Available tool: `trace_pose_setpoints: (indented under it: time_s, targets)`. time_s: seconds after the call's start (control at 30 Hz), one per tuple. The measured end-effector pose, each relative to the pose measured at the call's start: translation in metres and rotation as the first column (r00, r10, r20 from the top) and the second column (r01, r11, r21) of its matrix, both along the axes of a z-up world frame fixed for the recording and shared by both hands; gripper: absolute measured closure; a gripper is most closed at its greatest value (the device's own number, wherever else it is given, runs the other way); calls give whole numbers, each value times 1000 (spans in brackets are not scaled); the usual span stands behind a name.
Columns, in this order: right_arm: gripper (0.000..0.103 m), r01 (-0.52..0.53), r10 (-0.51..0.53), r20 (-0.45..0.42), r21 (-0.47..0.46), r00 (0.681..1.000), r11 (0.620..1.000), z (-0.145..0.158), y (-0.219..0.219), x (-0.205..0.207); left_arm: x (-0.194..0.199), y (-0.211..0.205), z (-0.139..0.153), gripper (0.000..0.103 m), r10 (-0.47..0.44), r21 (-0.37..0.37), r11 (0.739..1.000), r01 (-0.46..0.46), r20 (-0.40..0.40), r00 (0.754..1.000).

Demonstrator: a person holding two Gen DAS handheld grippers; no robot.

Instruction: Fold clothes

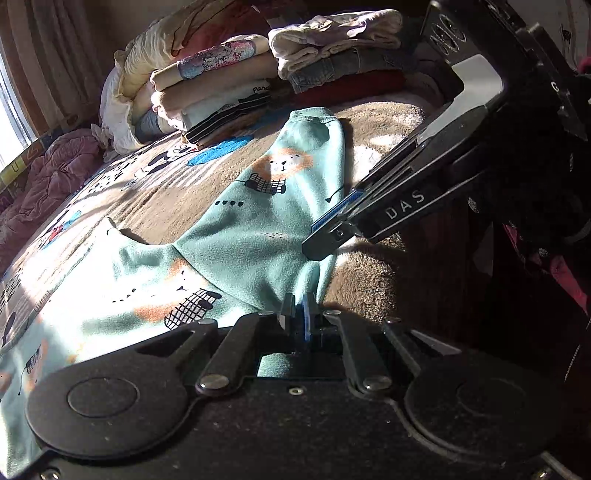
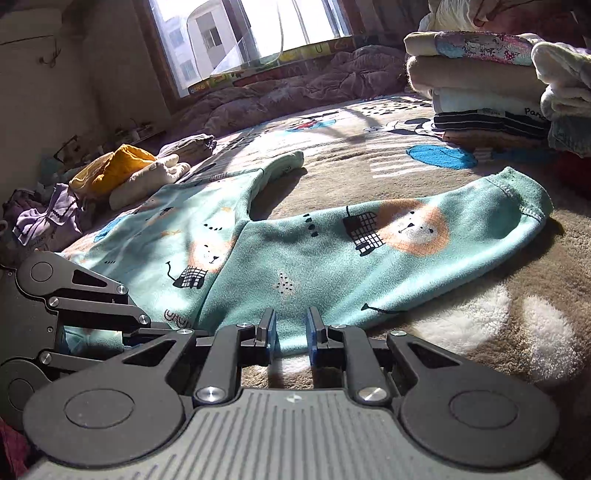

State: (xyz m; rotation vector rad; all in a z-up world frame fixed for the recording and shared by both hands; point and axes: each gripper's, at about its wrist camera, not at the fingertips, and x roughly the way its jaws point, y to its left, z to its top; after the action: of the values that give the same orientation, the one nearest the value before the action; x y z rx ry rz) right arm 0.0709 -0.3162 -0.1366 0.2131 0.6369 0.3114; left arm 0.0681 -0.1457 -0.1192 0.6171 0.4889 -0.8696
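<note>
The mint-green lion-print top (image 2: 332, 251) lies spread on the bed's brown plush blanket (image 2: 480, 332), near the front edge, with one sleeve (image 2: 461, 225) stretched out toward the folded stack and the other sleeve (image 2: 284, 162) reaching toward the window. Laid flat like this, it looks ready for a first fold, probably the sleeves brought in over the body.

The left gripper (image 1: 301, 314) is clamped tight on a pinch of the green cloth at the near edge, the fabric puckering up into its closed blue pads; holding that edge likely anchors the garment while the other hand works. The right gripper (image 2: 291, 332) has its pads standing a narrow gap apart with the hem of the top lying between them, not visibly pressed, so I judge it is not gripping yet.

The left wrist view shows what the right cannot: the right gripper (image 1: 325, 236) seen from the side, slanting down to the cloth beside the sleeve, and the pinch itself. It also shows two stacks of folded clothes (image 1: 258, 92) at the back of the bed.

The right wrist view adds the room's other side: a heap of unfolded clothes (image 2: 122, 173) with a yellow piece on top, a crumpled pink quilt (image 2: 295, 81) under the sunlit window (image 2: 251, 33), and the left gripper's linkage (image 2: 92, 306) low at the left edge.
</note>
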Motion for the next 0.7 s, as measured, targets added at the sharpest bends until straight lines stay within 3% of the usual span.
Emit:
trace_pose_setpoints:
  time_s: [0.13, 0.2, 0.23, 0.3, 0.37, 0.4, 0.47, 0.57, 0.63, 0.7]
  targets:
    - [101, 33, -30, 38, -56, 999, 998, 6, -1, -13, -3, 8, 8, 97, -16, -22, 1000, 15, -21, 1000]
    - [100, 55, -50, 82, -63, 995, 997, 8, 0, -22, -2, 19, 19, 95, 8, -78, 997, -10, -32, 999]
    - [90, 62, -52, 114, -84, 992, 995, 11, 3, -26, -1, 24, 25, 95, 24, -111, 993, -27, -33, 999]
    - [88, 15, 4, 196, -98, 981, 995, 19, 12, -35, 6, 33, 29, 95, 65, -152, 986, -71, -49, 997]
    - [89, -57, 89, 228, -141, 970, 988, 22, 27, -38, 14, 36, 22, 95, 116, -136, 983, -125, -73, 991]
    - [89, -92, 131, 232, -171, 964, 981, 22, 34, -36, 18, 36, 17, 95, 143, -118, 981, -152, -85, 986]
    - [85, -145, 165, 66, -236, 984, 961, 7, 50, -22, 23, 39, 4, 95, 174, -97, 978, -184, -97, 980]
    - [85, -155, 166, 23, -248, 986, 956, 21, 43, -34, 25, 44, 5, 95, 191, -105, 974, -203, -114, 975]
    - [85, -136, 150, 33, -262, 988, 955, 29, 37, -52, 24, 46, 5, 95, 191, -106, 973, -203, -112, 975]
    - [85, -128, 161, 132, -229, 978, 965, 32, 42, -53, 23, 46, 4, 94, 189, -104, 974, -200, -106, 976]
